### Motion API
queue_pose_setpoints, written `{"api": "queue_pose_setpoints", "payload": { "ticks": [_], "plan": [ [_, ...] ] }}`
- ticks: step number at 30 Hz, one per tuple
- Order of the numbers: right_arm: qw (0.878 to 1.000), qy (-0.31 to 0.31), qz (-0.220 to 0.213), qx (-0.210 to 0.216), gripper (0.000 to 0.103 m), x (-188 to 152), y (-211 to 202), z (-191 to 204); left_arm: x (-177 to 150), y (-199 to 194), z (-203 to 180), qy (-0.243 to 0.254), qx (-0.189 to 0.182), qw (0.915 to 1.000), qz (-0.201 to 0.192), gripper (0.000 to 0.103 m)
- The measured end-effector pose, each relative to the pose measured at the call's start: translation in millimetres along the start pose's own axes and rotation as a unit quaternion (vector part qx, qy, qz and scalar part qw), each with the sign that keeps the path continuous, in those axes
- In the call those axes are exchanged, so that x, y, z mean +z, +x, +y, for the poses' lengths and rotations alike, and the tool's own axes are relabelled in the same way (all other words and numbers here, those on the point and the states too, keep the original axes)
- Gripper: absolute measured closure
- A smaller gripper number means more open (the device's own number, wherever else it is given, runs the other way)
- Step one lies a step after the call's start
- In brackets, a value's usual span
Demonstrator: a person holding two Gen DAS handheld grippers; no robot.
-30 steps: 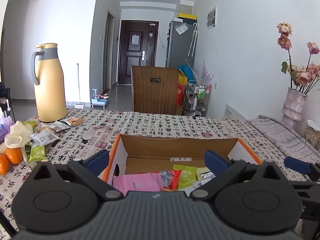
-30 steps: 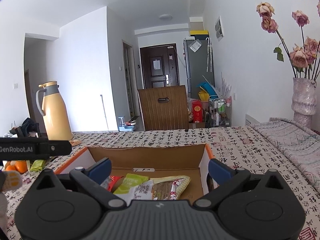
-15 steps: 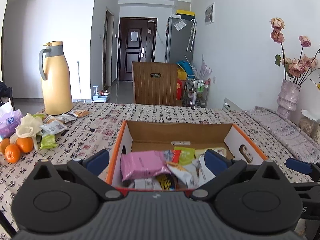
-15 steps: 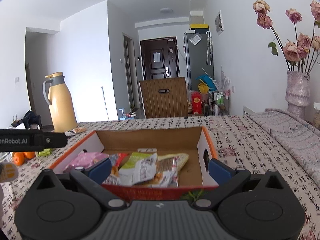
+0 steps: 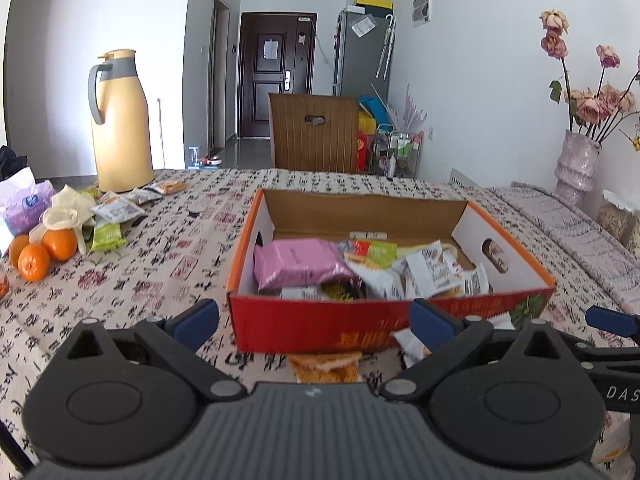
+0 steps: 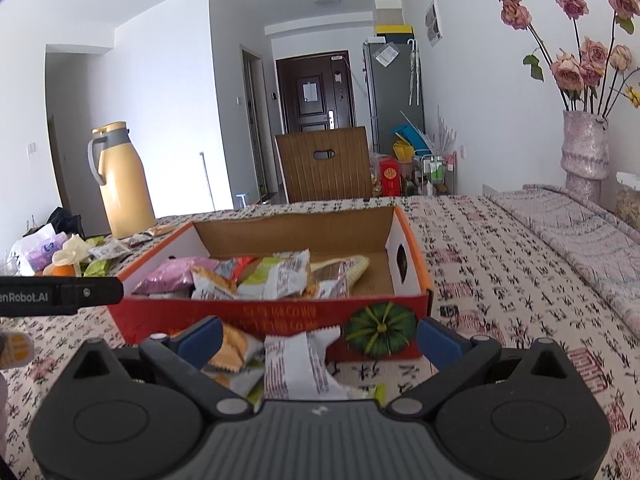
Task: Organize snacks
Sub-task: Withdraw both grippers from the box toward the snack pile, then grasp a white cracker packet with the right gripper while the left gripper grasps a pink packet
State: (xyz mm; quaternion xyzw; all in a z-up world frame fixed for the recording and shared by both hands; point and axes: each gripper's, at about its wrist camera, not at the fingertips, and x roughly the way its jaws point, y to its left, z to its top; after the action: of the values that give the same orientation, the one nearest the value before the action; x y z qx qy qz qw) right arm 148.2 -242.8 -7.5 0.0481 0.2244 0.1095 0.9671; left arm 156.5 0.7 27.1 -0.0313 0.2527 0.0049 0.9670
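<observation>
The snack box (image 5: 384, 320) sits just past both grippers' wide-apart, empty fingers (image 5: 196, 320); loose snack packs (image 6: 296, 356) lie before the box.

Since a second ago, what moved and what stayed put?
Both grippers pulled back toward the person: the left gripper and right gripper now sit before the cardboard box instead of over it, so its red front and loose snack packets on the tablecloth show. Both stayed open and empty. The box, its snacks, the yellow thermos and oranges stayed put.
</observation>
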Motion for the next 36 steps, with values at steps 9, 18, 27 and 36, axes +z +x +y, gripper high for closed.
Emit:
{"api": "queue_pose_setpoints", "payload": {
  "ticks": [9,18,27,36],
  "plan": [
    [1.000,0.000,0.022,0.006,0.000,-24,-14,2,-25,-15,11,-0.005,-0.014,0.9997,0.019,0.000],
    [0.999,0.000,0.052,-0.012,0.000,-47,-25,-4,-46,-15,25,-0.011,-0.016,0.9990,0.041,0.000],
    [0.998,0.006,0.059,-0.017,0.000,-51,-24,-8,-49,-13,25,-0.013,-0.017,0.9986,0.048,0.000],
    [0.998,-0.013,0.060,0.013,0.002,-48,-17,19,-51,-13,24,-0.013,-0.025,0.9983,0.050,0.000]
  ]
}}
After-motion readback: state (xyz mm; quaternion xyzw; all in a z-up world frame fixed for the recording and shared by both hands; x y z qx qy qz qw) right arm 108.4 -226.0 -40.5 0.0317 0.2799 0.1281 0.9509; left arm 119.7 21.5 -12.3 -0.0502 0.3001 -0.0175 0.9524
